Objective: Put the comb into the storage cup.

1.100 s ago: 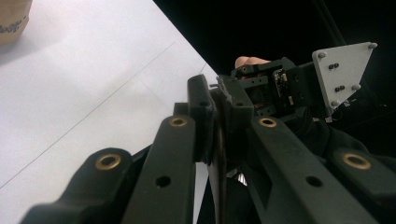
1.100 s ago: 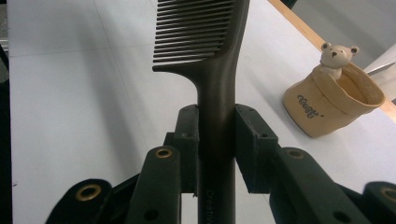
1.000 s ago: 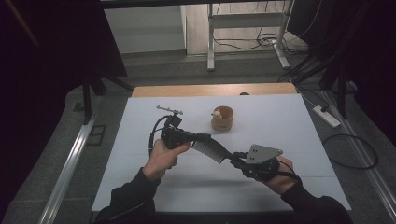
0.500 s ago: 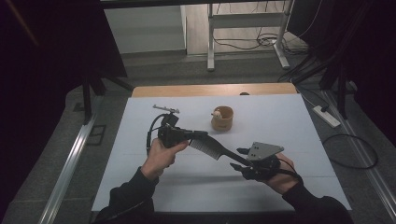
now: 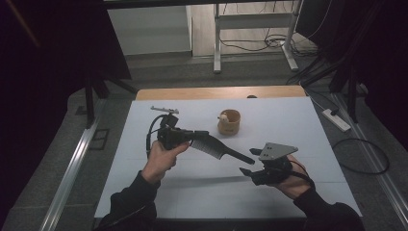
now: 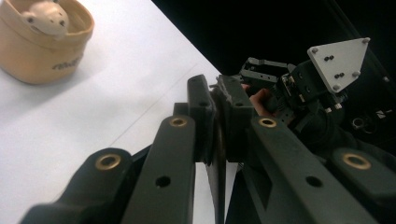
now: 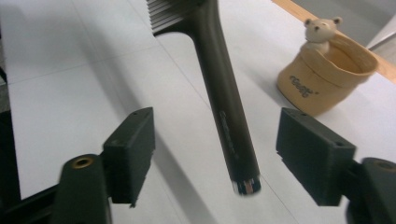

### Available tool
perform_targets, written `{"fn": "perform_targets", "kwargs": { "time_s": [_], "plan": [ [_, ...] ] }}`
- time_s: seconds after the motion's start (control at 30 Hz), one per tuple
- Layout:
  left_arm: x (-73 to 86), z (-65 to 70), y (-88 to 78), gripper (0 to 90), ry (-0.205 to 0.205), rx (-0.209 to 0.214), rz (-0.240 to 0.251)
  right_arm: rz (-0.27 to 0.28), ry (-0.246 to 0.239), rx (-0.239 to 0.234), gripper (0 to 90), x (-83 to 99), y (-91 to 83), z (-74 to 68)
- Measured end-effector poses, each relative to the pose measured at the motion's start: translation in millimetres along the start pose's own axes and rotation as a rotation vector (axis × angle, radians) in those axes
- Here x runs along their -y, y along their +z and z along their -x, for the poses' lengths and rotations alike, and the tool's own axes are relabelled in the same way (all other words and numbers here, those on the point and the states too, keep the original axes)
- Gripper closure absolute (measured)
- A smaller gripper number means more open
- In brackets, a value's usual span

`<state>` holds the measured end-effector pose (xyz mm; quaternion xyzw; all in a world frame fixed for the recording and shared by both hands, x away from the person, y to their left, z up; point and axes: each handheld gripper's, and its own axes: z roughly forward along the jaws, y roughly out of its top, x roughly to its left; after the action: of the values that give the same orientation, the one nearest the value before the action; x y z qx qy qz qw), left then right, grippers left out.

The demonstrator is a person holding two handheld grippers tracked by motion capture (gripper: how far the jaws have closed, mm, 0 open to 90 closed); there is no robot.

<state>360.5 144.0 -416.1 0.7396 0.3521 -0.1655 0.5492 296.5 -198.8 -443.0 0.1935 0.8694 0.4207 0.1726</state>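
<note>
From the high view, I've got the left gripper [image 5: 202, 135] clamped on the toothed end of a long black plastic comb [image 5: 219, 149], which hangs in the air over the white table [image 5: 144, 192] with its handle slanting down toward my right hand. The right gripper [image 5: 246, 166] sits just off the tip of that handle, with the grey three-cornered plate on top of it. Its jaws have just been opening, and they stand apart with the handle tip between them, not pinched. Farther back on the table is a small tan cup with a little bear figure in it [image 5: 229, 121], well apart from both hands, and a thin metal tool [image 5: 164, 110] lies near the far left corner.

In the left gripper view, the two black jaws are pressed together on the thin dark edge of the comb [image 6: 215, 172]. The tan cup [image 6: 37, 44] is off at the upper left on the table, and my other hand with its gripper [image 6: 261, 79] is across the way, plate up.

In the right gripper view, the jaws are wide, one on each side of the comb's handle [image 7: 229, 112], with clear gaps on both sides, so nothing is gripped. The comb's teeth are at the top edge, and the bear cup [image 7: 322, 79] stands to the right on the table.
</note>
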Motion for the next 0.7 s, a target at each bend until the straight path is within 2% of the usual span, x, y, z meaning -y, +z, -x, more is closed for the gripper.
{"fn": "perform_targets", "kwargs": {
  "time_s": [0.17, 0.4, 0.7],
  "plan": [
    [-0.9, 1.3, -4.1, 83.7, 0.014, -0.026, 0.003, -0.009, 0.054, -0.031, 18.7, 2.6, -0.1, 5.9],
    [-2.7, 1.7, -9.7, 83.7, 0.039, -0.060, 0.005, -0.032, 0.115, -0.039, 7.7, 5.4, 0.6, 10.7],
    [-5.4, 0.5, -19.1, 83.7, 0.051, -0.090, 0.012, -0.036, 0.148, -0.036, 0.0, 12.0, -5.6, 16.6]
  ]
}}
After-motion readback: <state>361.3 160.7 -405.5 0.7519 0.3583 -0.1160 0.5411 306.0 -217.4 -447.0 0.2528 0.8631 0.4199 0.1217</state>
